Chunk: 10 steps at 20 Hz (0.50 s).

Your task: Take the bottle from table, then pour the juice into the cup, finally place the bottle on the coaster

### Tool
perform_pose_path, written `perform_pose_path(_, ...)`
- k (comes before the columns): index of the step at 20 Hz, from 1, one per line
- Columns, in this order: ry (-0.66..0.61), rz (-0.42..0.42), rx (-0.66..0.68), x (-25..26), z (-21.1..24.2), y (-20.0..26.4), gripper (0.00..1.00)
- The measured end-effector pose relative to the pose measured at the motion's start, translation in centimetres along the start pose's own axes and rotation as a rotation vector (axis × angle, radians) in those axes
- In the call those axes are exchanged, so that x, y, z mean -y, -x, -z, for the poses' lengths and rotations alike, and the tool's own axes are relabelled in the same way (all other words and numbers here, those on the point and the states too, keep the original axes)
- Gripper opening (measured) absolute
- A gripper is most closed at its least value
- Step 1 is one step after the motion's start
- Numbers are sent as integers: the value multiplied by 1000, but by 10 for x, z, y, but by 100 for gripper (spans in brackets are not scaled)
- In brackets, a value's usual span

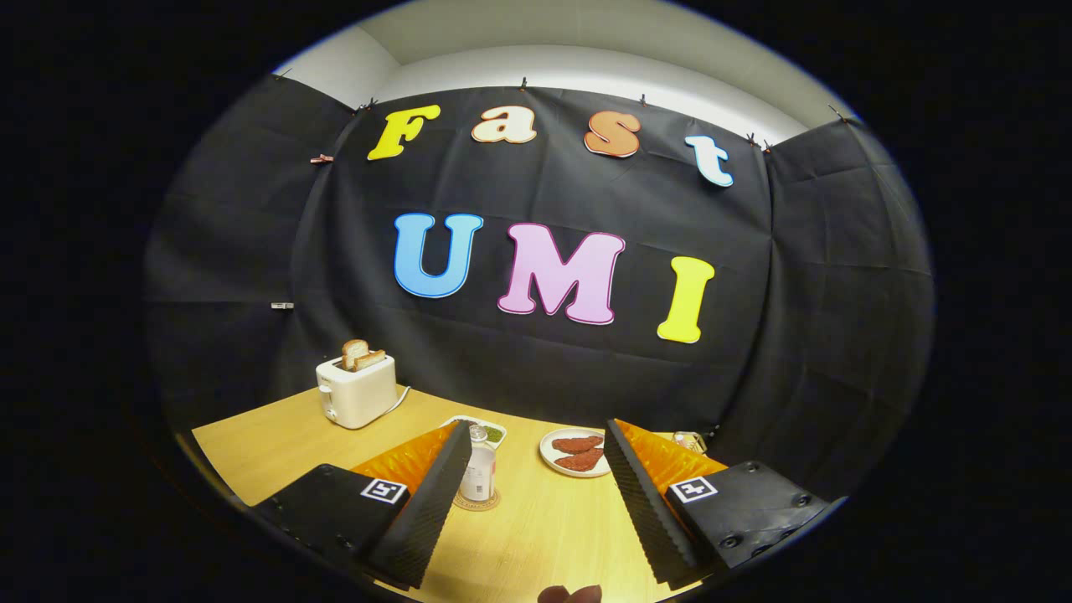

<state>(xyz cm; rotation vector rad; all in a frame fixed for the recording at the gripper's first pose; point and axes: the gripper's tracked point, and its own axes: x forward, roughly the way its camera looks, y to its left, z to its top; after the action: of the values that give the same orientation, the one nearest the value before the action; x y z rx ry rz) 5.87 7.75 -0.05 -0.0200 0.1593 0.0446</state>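
Claw status: your two fingers stand wide apart and hold nothing; bare tabletop shows between them.

Bottle location: you will find it upright just ahead of the left finger, close beside that finger's inner face but, as far as can be told, not touching it. It stands on a round coaster, whose rim shows around the bottle's base.

Progress assessment: judge the final step as done, since the bottle sits on the coaster and your claw is free of it. You cannot confirm the pour from this view. A small object at the far right, just beyond the right finger, may be the cup, but it is too small to identify, and its contents cannot be read.

Bottle appearance: a small clear body with a pale label around the middle and a light cap in place. The liquid level cannot be told.

Other items: a plate with reddish food lies far of the fingers, a small dish sits behind the bottle, and a toaster holding bread stands at the far left.
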Motion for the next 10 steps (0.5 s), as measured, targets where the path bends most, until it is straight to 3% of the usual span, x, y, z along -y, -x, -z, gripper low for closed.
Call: perform_pose_path(10,-27,89,16,29,-18,23,97)
